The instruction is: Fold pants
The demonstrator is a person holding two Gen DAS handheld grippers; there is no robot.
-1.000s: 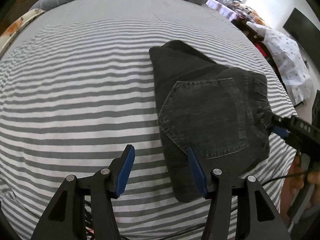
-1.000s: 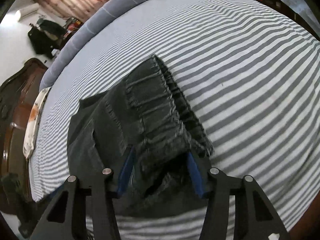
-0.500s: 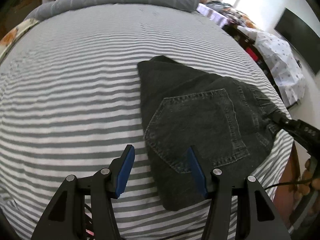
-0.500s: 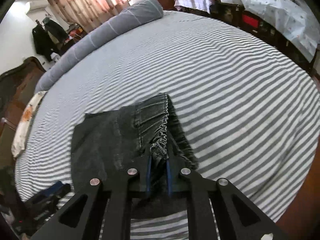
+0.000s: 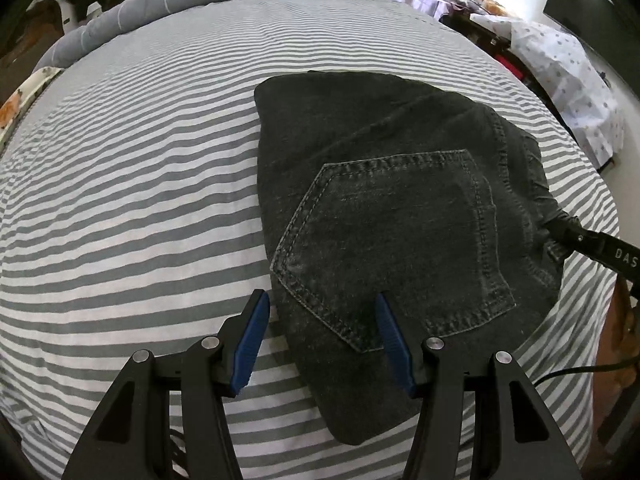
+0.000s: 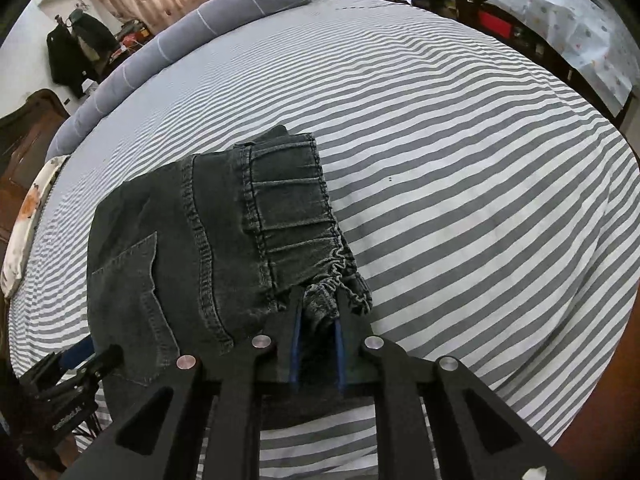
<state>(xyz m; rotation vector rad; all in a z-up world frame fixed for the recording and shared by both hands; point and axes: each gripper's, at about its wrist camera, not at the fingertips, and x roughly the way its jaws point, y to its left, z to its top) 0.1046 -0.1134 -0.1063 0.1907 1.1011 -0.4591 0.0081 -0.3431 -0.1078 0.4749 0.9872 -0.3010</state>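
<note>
Dark grey denim pants lie folded into a compact stack on the striped bed, back pocket facing up. In the right wrist view the pants show their elastic waistband on the right side. My right gripper is shut on the bunched waistband corner at the stack's near right edge; it shows at the right in the left wrist view. My left gripper is open and empty, its jaws spread just over the near left edge of the stack. It shows at the lower left in the right wrist view.
The bed has a grey and white striped sheet. A long grey bolster lies at its far end. A wooden headboard stands at the left. Cluttered furniture under a dotted cloth stands to the right of the bed.
My right gripper has closed on the waistband corner. My left gripper has moved closer, over the stack's near left edge, and stayed open.
</note>
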